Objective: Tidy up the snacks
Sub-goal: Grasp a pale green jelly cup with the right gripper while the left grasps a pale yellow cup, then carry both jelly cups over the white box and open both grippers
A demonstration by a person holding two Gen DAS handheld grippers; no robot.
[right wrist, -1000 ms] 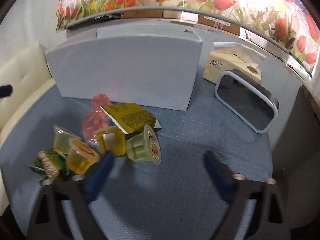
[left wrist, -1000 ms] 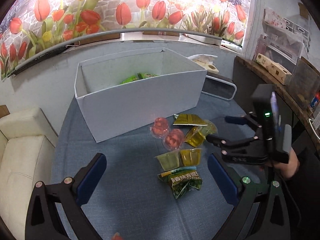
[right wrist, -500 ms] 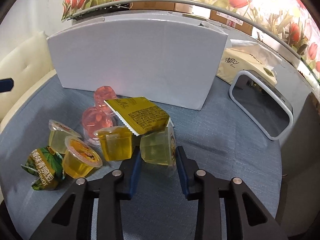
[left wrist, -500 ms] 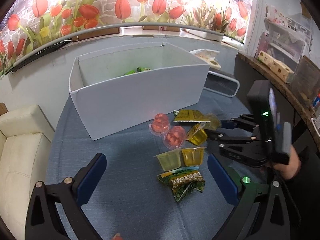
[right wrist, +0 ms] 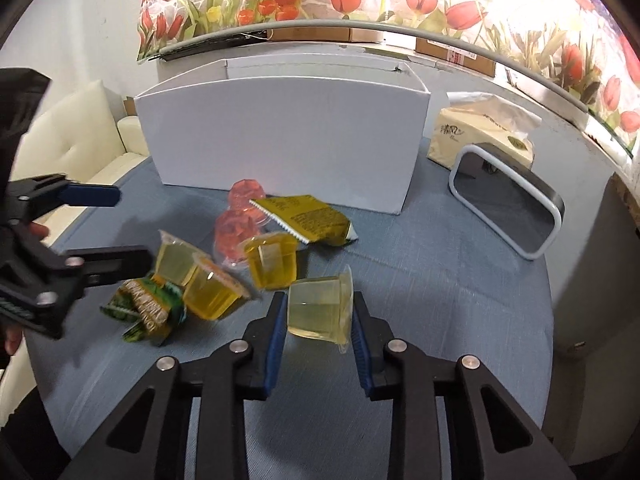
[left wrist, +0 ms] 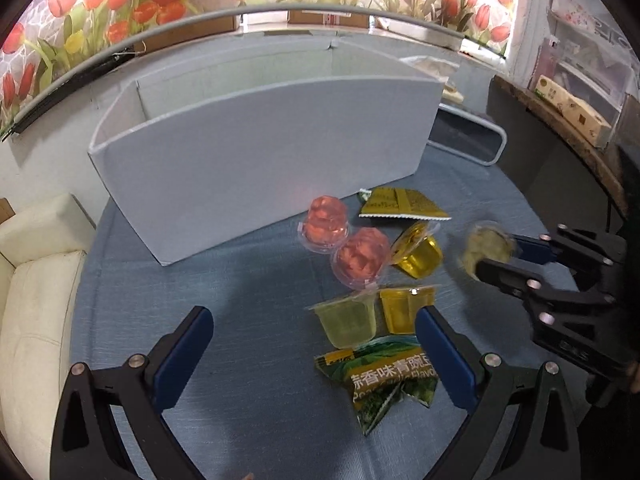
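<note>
A pale green jelly cup sits clamped on its side between the blue fingers of the right gripper, just above the blue tabletop. Ahead and left of those fingers lie the remaining snacks, with the white box beyond. The left gripper is spread wide and holds nothing, with a green snack packet just inside its right finger.

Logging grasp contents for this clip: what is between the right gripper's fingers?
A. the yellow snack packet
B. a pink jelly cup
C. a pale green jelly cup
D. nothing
C: in the right wrist view the right gripper has its fingers closed on both sides of a pale green jelly cup.
</note>
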